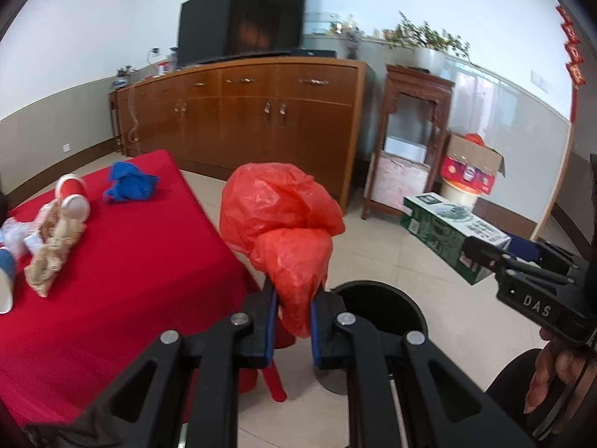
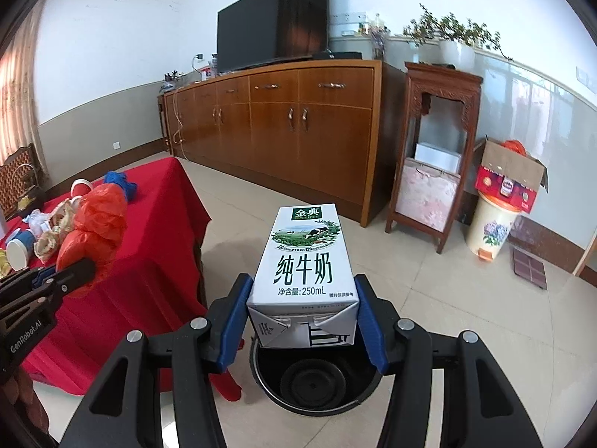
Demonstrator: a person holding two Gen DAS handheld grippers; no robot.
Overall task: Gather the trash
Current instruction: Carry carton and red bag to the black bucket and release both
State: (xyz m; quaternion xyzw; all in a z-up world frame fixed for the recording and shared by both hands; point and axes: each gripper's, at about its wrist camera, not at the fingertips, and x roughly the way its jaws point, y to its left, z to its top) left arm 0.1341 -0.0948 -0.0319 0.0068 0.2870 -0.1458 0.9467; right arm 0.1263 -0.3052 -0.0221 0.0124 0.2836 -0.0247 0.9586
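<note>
My left gripper (image 1: 293,321) is shut on a crumpled red plastic bag (image 1: 280,216), held in the air beside the table's right edge and left of the black trash bin (image 1: 384,302). My right gripper (image 2: 304,317) is shut on a white and green milk carton (image 2: 304,261), held straight over the open, empty black bin (image 2: 313,377). The carton also shows at the right of the left wrist view (image 1: 447,231). The bag shows at the left of the right wrist view (image 2: 93,224).
A table with a red cloth (image 1: 130,280) carries paper cups (image 1: 72,198), a blue rag (image 1: 128,181), crumpled paper and wrappers (image 1: 52,246). A long wooden cabinet (image 2: 283,119) with a TV stands behind. A wooden stand (image 2: 433,156), a floral pail (image 2: 490,227) and a cardboard box (image 2: 511,175) stand at the right.
</note>
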